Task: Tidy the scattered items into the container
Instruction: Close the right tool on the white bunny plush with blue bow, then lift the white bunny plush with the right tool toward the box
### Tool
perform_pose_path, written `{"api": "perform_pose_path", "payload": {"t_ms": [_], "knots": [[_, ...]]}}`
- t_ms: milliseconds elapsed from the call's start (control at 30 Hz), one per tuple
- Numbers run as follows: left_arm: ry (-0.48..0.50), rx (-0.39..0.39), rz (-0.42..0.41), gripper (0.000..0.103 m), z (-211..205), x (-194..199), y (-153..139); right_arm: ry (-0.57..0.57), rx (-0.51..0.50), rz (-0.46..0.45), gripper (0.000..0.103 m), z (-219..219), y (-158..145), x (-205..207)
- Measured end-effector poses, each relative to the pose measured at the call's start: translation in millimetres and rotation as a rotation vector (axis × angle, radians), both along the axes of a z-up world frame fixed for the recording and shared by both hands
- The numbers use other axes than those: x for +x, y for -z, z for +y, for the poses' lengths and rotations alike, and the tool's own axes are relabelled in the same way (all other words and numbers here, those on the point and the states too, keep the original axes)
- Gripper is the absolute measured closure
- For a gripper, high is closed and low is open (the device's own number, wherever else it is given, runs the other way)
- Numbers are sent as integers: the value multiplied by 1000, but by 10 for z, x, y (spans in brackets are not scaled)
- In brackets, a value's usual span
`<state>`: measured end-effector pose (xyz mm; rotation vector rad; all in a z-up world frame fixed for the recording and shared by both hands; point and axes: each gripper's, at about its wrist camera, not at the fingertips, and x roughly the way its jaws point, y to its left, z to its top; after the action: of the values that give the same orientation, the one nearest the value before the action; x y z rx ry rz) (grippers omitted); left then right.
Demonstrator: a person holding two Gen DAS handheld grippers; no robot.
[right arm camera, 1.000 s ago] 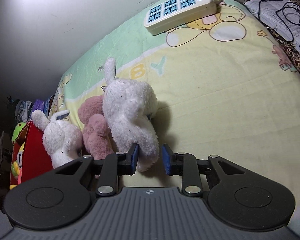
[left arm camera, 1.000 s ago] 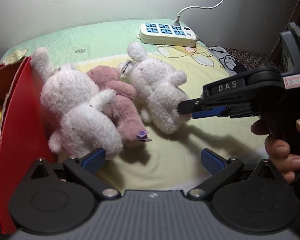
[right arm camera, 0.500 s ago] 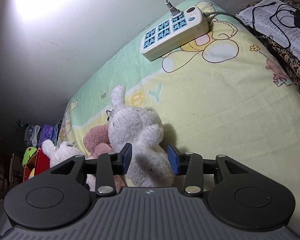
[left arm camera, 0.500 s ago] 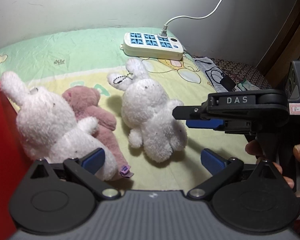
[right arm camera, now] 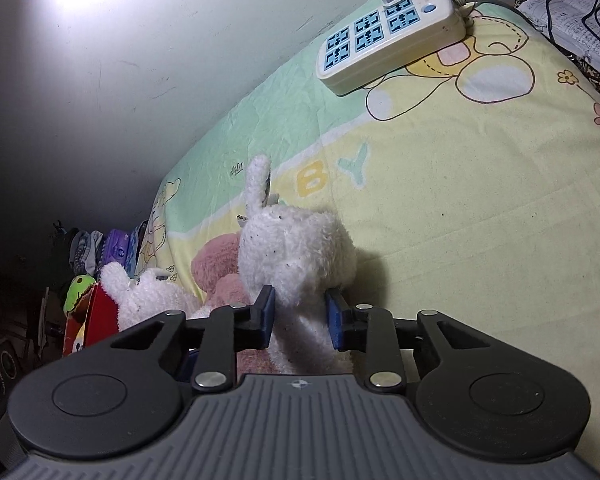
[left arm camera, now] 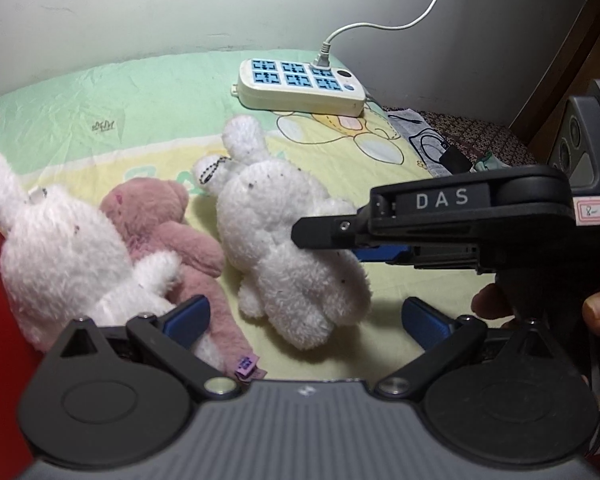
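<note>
Pale green and yellow cartoon bedding (left arm camera: 148,120) covers the bed under my tongs, with a white wall behind it. My right tongs (right arm camera: 300,318) are pinching the white plush rabbit (right arm camera: 296,256), blue pads (right arm camera: 266,312) pressed into its body from both sides; in the left view the same tongs (left arm camera: 340,240) reach in from the right onto that rabbit (left arm camera: 284,240), which lies on the bedding near the middle of the bed. My left tongs (left arm camera: 304,320) are spread wide and hold nothing, hanging low over the near part of the bed.

Just beside the pinched rabbit lies a pink plush bear (left arm camera: 168,220), and against its other side a second white rabbit (left arm camera: 60,248), all three close together. That second rabbit leans on the red box (right arm camera: 96,316) at the bed's left edge, with other toys showing inside. Toward the far edge by the wall sits a cream power strip (left arm camera: 300,88) with blue sockets and one white cord plugged in.
</note>
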<state>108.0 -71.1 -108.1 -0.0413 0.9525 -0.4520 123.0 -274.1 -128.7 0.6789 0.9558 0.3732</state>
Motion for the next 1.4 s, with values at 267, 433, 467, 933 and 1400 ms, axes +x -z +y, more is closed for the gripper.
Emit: {"api": "perform_pose_path", "payload": {"t_ms": [267, 433, 467, 933, 1400], "knots": [[46, -32, 31, 1, -11, -171, 10, 10, -22, 8, 77, -123, -135, -382], [109, -54, 75, 1, -32, -434, 59, 2, -91, -7, 78, -144, -248, -757], [122, -61, 88, 1, -19, -496, 71, -4, -104, -8, 78, -140, -259, -830], [61, -156, 165, 1, 490, -1064, 63, -145, -277, -77, 74, 356, -319, -1564], [-145, -251, 205, 1, 1136, -1277, 86, -179, -4, 29, 74, 593, -165, -1522]]}}
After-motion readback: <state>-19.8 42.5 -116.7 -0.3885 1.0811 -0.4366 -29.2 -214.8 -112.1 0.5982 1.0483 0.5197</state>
